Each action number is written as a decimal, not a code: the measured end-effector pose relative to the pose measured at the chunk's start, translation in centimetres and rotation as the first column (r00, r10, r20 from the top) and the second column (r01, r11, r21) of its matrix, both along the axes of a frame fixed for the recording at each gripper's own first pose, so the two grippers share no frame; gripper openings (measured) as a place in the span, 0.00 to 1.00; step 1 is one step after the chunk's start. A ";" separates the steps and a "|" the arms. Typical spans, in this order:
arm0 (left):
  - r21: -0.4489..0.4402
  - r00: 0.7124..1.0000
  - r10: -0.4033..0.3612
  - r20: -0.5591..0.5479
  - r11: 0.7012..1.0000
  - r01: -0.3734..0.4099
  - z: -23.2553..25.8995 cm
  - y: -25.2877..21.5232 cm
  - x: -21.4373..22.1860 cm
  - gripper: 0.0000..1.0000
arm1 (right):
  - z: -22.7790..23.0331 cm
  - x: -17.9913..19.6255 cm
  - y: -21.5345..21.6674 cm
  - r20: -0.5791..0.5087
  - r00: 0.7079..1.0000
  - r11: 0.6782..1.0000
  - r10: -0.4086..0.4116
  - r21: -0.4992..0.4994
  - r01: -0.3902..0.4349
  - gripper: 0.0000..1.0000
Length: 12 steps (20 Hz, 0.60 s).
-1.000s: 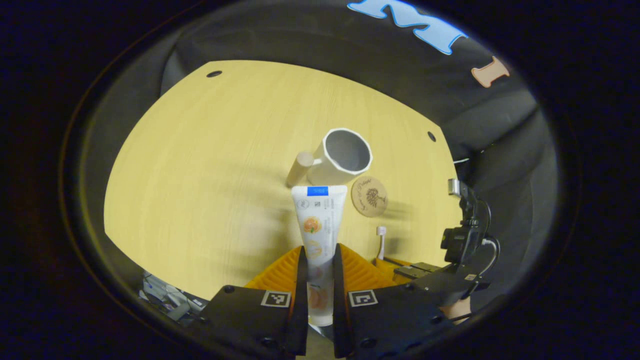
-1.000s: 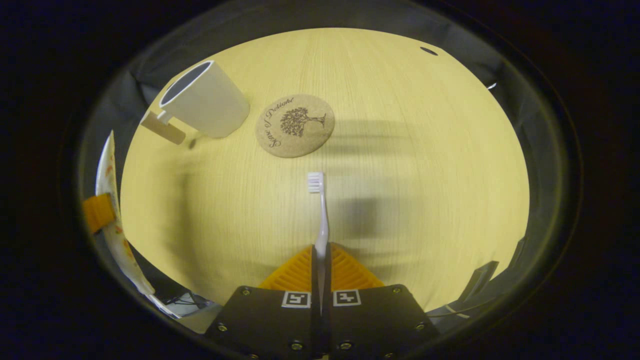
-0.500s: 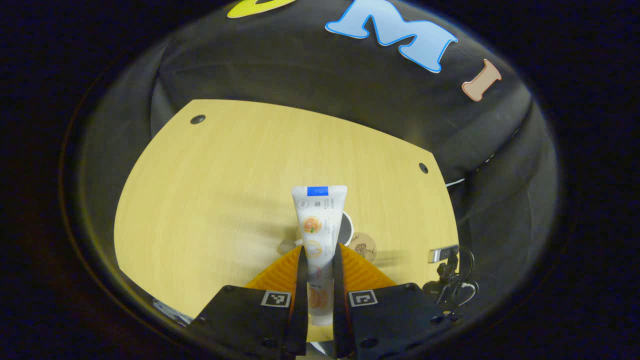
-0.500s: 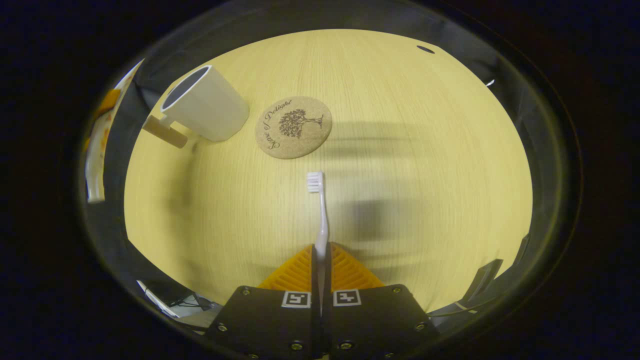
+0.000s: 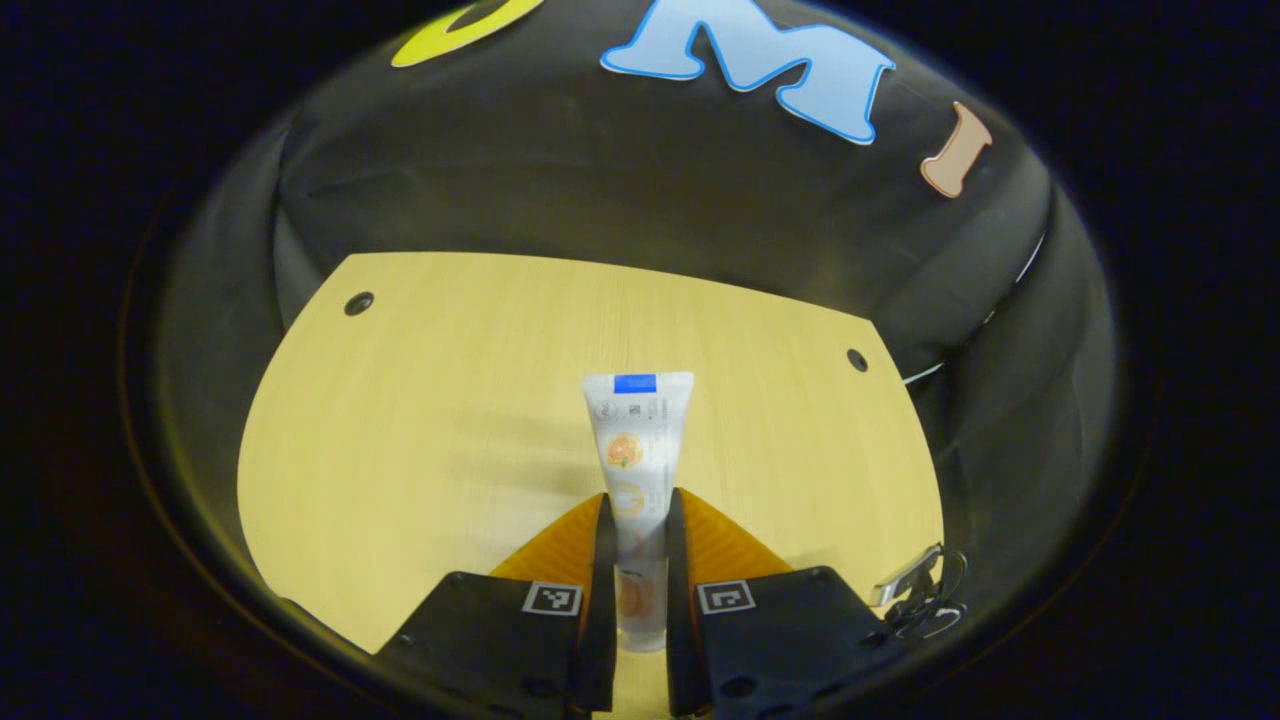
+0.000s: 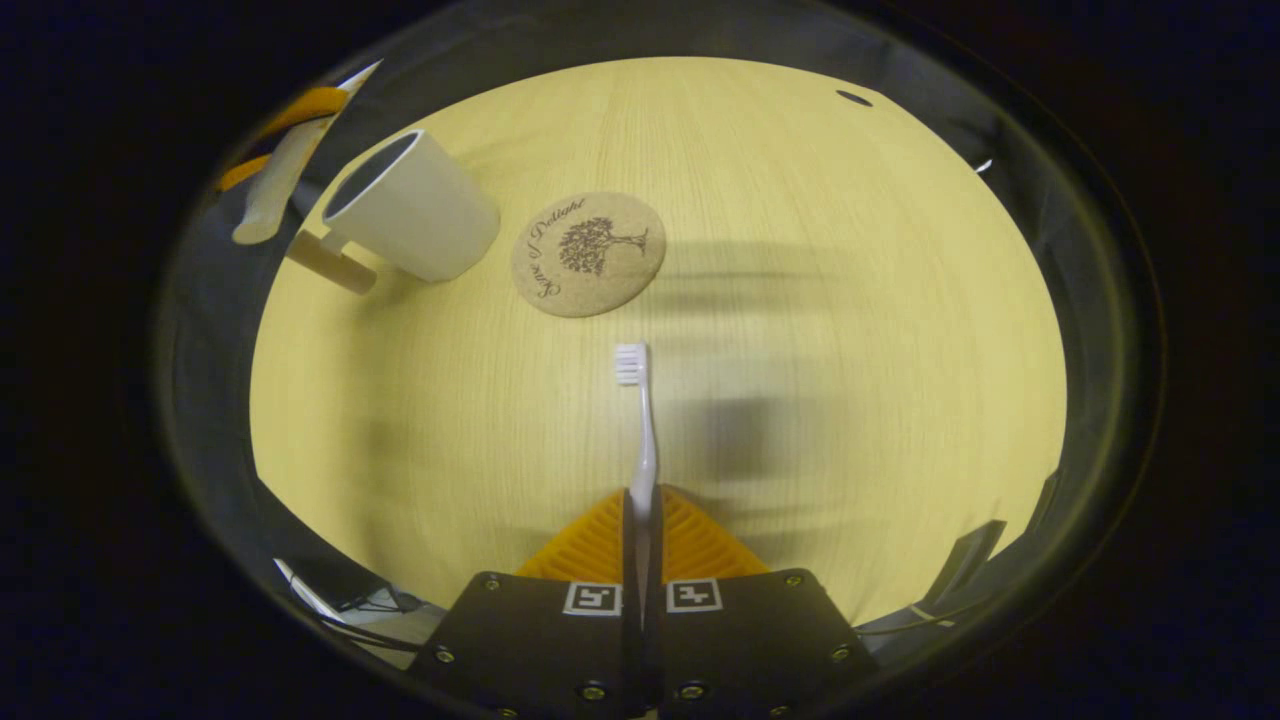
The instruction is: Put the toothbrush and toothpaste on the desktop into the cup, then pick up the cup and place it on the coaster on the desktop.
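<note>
Black cloth walls rise behind a pale wooden worktop [image 5: 450, 400] in the left gripper view, where the left tool [image 5: 636, 520] is clamped on a toothpaste tube [image 5: 636, 440], crimped end pointing forward, held above the surface.

Right gripper view: the right tool [image 6: 641, 515] is closed tight on a toothbrush [image 6: 640, 430], bristles forward, above the worktop. A white cup [image 6: 415, 205] stands near the far left edge, a cork coaster [image 6: 588, 253] just beside it, apart.
</note>
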<state>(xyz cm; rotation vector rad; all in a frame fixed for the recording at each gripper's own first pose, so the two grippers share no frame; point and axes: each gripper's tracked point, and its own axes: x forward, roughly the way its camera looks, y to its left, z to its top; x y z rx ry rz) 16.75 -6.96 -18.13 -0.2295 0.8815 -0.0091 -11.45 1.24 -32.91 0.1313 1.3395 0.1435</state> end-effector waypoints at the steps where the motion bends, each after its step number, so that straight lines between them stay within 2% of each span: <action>1: 0.003 1.000 -0.005 0.017 1.000 0.005 -0.2 -0.3 0.8 0.27 | 0.0 0.0 0.0 0.000 1.000 1.000 0.002 0.000 -0.002 0.02; 6: -0.012 0.998 0.000 0.066 1.000 0.001 -1.7 -1.0 3.0 0.28 | 0.0 0.0 0.0 -0.003 1.000 1.000 0.009 0.003 -0.009 0.02; 12: 0.040 0.986 -0.023 0.162 0.999 0.017 -3.4 -1.0 3.6 0.28 | 0.0 0.0 -0.1 -0.002 1.000 1.000 0.010 0.003 -0.010 0.02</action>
